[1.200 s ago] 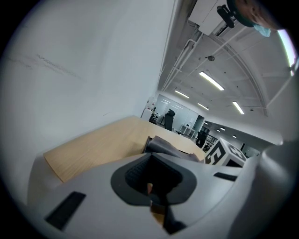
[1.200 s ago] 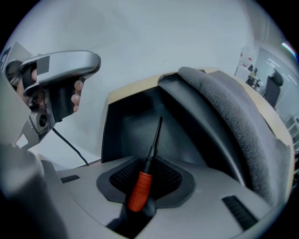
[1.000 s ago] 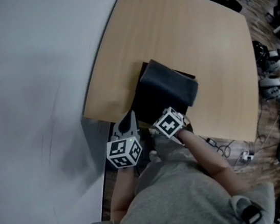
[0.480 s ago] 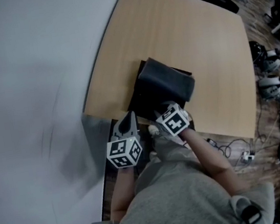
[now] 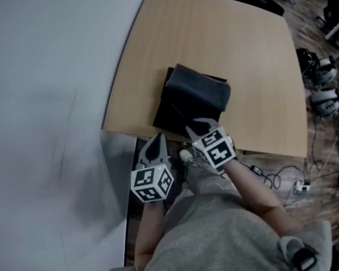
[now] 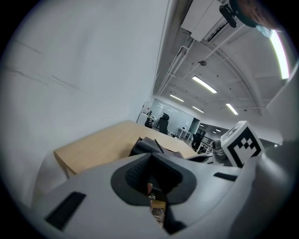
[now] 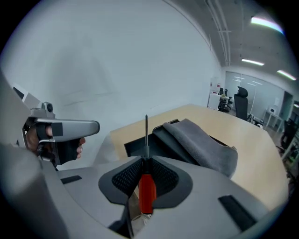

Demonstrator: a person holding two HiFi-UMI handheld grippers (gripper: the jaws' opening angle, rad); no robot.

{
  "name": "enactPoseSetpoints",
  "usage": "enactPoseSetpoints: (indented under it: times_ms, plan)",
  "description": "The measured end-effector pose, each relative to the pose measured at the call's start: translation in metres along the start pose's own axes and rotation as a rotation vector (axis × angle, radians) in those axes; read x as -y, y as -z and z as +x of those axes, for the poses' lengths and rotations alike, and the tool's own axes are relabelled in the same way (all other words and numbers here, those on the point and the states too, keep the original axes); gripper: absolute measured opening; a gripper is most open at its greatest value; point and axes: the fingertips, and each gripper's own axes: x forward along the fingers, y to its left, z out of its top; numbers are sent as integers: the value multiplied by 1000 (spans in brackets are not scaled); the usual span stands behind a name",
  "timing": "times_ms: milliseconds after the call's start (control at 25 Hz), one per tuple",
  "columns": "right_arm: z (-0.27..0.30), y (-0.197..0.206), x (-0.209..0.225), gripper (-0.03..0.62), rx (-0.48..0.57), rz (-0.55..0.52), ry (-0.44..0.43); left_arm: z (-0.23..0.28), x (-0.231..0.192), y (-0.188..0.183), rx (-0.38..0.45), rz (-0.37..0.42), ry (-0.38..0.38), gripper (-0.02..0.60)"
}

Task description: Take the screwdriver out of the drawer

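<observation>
change: right claw (image 7: 145,161) has come up and back out of the drawer (image 7: 135,145) since a second ago. Its marker cube now sits nearer the person in the head view.
right claw: jaws have just been closing, and the pads now pinch the screwdriver (image 7: 147,189) at the top of its red handle.
screwdriver: shaft points forward past the jaw tips, clear of the drawer front.
meaning: looks like the extraction is basically done. What's left is to carry it off and set it down.
left claw (image 6: 150,158): jaws together, nothing in them. It hangs just beside the right claw, near the surface edge.
around: dark drawer box on the wooden surface (image 5: 230,35), with a grey cloth (image 7: 201,144) draped over the top. White wall (image 5: 37,87) to the left, cables (image 5: 270,180) on the floor to the right.
in the way: box and cloth sit straight ahead of the tip, and the left claw is close on the left. The bare surface to the right looks free.
</observation>
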Motion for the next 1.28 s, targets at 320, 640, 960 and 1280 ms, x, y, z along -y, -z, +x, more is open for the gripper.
enactPoseSetpoints:
  times_ms: [320,640,960,1280]
  plan:
    - [-44,3,-16,61,136,3,64,-32,19,10,20,23,21,0]
    - [-80,12,-41,61,217,37,58,-61,32,18,41,39,44,0]
    - [-106,26,-48,61,281,8,77,-83,39,36,50,33,42,0]
    - [-113,23,-52,61,317,17,76,-85,40,37,55,41,45,0]
